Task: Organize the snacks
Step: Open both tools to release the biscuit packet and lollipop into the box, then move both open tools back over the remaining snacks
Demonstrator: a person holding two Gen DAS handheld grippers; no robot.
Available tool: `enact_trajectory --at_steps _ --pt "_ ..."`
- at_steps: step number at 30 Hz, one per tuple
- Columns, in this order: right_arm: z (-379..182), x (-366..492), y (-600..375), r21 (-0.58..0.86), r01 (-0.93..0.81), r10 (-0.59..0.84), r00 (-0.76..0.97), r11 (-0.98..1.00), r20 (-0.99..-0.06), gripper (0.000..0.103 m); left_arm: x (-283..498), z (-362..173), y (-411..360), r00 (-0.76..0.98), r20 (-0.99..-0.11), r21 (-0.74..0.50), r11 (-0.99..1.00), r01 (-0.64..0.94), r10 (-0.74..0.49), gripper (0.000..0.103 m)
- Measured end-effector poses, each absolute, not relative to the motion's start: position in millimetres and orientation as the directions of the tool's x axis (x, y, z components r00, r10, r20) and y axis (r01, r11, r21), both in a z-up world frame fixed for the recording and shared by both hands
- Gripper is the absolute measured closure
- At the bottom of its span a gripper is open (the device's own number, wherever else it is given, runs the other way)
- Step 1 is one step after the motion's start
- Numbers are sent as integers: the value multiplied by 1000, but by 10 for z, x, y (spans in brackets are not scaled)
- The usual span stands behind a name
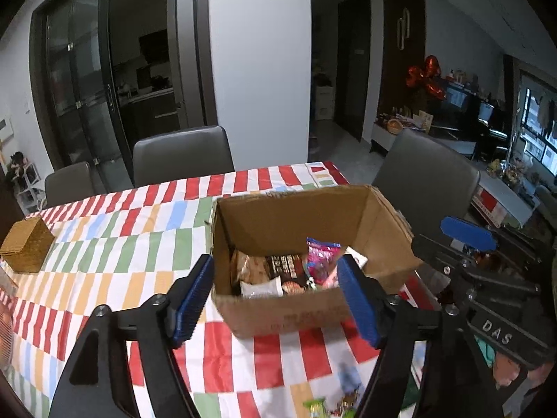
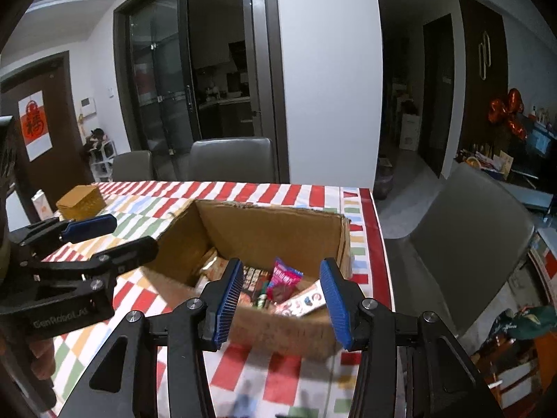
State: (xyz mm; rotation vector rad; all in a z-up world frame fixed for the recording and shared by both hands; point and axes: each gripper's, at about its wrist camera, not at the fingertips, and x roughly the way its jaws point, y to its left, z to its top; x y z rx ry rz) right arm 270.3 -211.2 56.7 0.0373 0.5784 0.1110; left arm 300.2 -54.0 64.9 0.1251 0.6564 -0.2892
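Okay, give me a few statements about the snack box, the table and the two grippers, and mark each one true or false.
1. The cardboard box stands open with snack packets inside. True.
2. The left gripper is clamped on a pink packet. False: its jaws stand apart with nothing between the pads; the pink packet lies in the box.
3. A woven basket sits on the checked tablecloth, apart from the box. True.
4. The right gripper is shut. False: its jaws are open and empty.
5. The box is empty. False: several packets lie in it.
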Motion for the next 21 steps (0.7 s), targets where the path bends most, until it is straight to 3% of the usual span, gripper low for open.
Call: enact_trajectory --at_steps 14,21 --pt "320 2164 -2142 86 -67 104 827 994 -553 56 2371 427 -414 744 -637 41 956 291 -200 29" --pt "50 1970 -2127 94 -67 110 784 993 -611 56 2148 126 -377 698 -681 12 949 315 -224 29"
